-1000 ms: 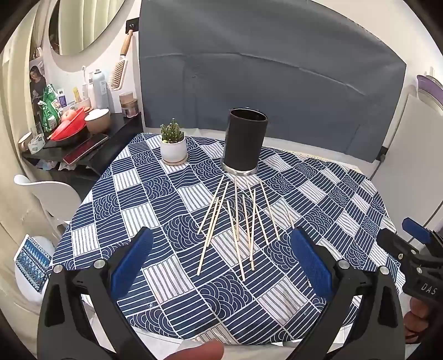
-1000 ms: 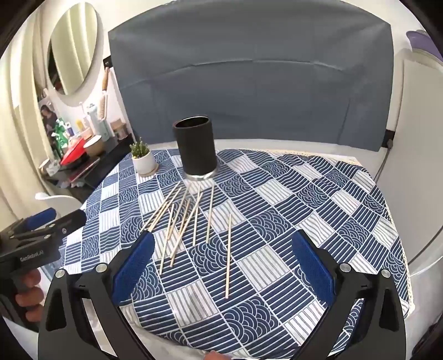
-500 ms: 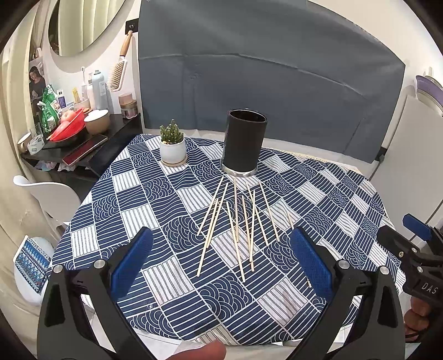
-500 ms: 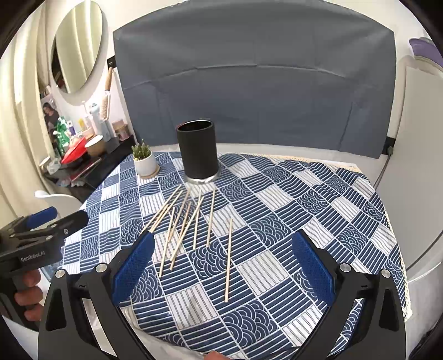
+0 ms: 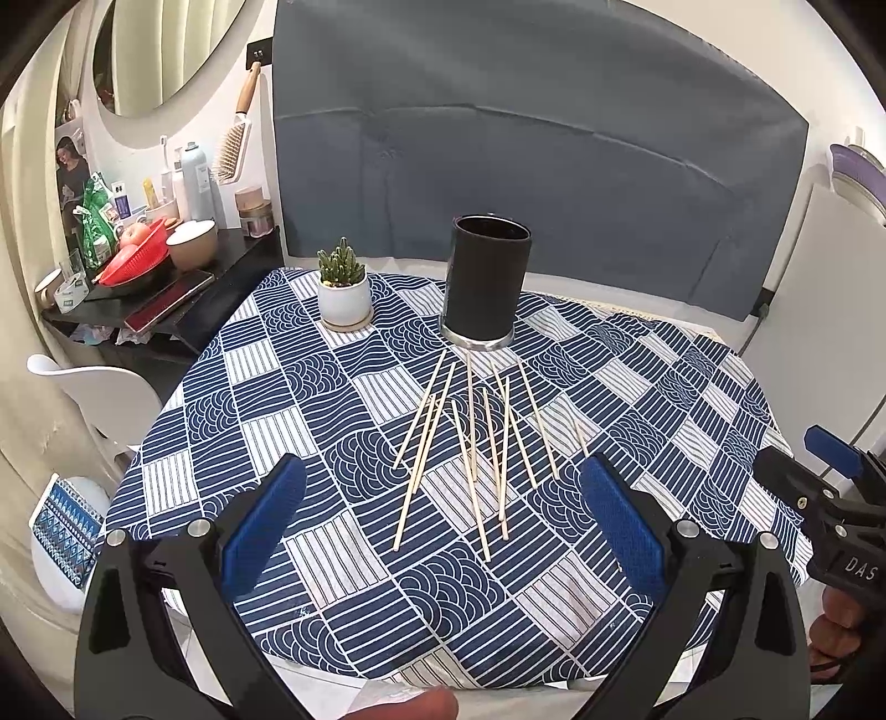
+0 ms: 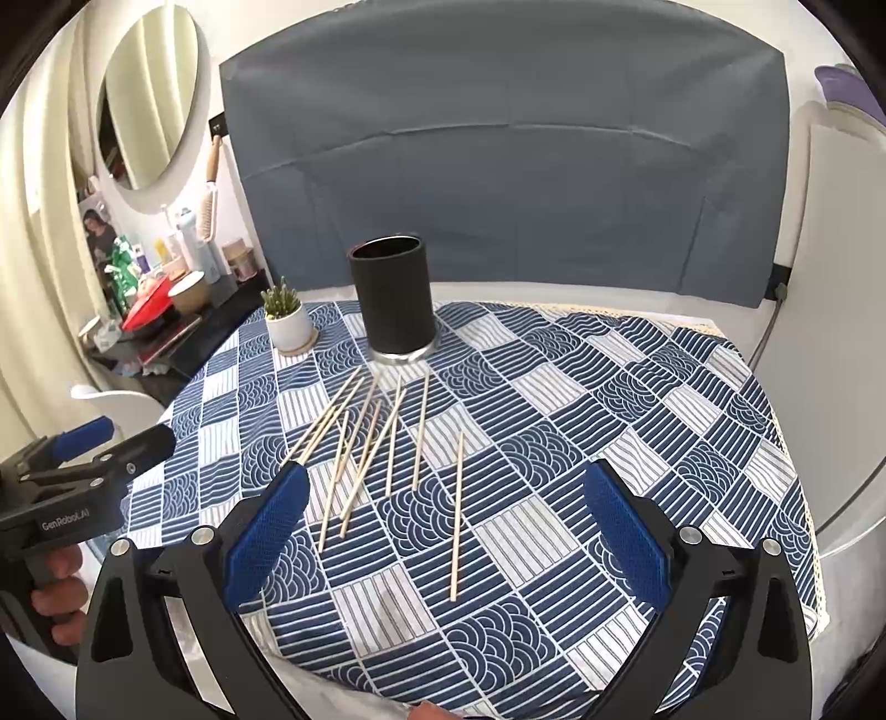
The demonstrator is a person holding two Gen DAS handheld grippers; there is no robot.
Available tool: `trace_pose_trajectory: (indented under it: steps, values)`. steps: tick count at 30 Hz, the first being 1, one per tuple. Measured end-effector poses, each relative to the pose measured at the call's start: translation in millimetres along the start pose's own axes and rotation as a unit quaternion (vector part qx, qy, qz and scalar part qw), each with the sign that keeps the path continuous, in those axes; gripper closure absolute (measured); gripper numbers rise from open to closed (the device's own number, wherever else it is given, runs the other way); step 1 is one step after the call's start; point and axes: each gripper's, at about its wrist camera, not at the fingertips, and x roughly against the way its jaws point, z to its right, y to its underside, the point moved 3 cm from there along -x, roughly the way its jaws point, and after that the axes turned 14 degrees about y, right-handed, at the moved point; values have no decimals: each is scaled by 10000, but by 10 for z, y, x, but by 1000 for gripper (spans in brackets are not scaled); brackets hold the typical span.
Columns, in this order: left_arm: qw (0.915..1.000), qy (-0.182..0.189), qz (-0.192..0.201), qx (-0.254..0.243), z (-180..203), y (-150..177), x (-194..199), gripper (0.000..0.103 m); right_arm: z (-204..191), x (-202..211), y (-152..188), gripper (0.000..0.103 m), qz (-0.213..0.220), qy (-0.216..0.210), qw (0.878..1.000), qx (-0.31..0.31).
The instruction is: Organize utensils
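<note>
A round surface (image 5: 310, 387) covered with a blue-and-white patchwork-patterned cloth carries a scatter of thin, pale wooden chopsticks (image 5: 470, 443). They lie flat near the middle of the cloth, fanned out and crossing one another in places, their far ends pointing toward a tall, matt black cylindrical holder (image 5: 487, 288) that stands upright on a silvery base just behind them. None of the sticks is inside the holder as far as the views show. In the right wrist view one single chopstick (image 6: 457, 515) lies apart from the rest, to the right of the pile and nearer the camera.

To the left of the holder, close by but not touching, stands a small green cactus in a white round pot (image 5: 343, 293) on a pale saucer.

The left hand-held gripper (image 5: 443, 531) hovers above the near edge of the cloth with its blue-padded fingers (image 5: 266, 520) spread wide and nothing between them. The right hand-held gripper (image 6: 443, 531) is likewise wide, its blue pads (image 6: 620, 531) apart and holding nothing, above the near part of the cloth. Each one appears at the edge of the other's view, gripped by a person's hand (image 6: 55, 603).

Beyond the surface hangs a grey-blue fabric backdrop (image 5: 526, 166). At the left, a dark side shelf (image 5: 183, 299) bears bottles, a red basket and a cream bowl, under an oval mirror (image 5: 160, 50).
</note>
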Motion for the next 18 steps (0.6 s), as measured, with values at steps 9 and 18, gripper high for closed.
trace_pose_trajectory:
  steps: [9,18]
  values:
    - [10000,10,-2,-14,10,-1,-15,6,-1,-2,-10,8,9,25,10000,39]
    - [10000,4,-11,-28,16,-6,-24,6,-4,-5,-7,8,6,25,10000,42]
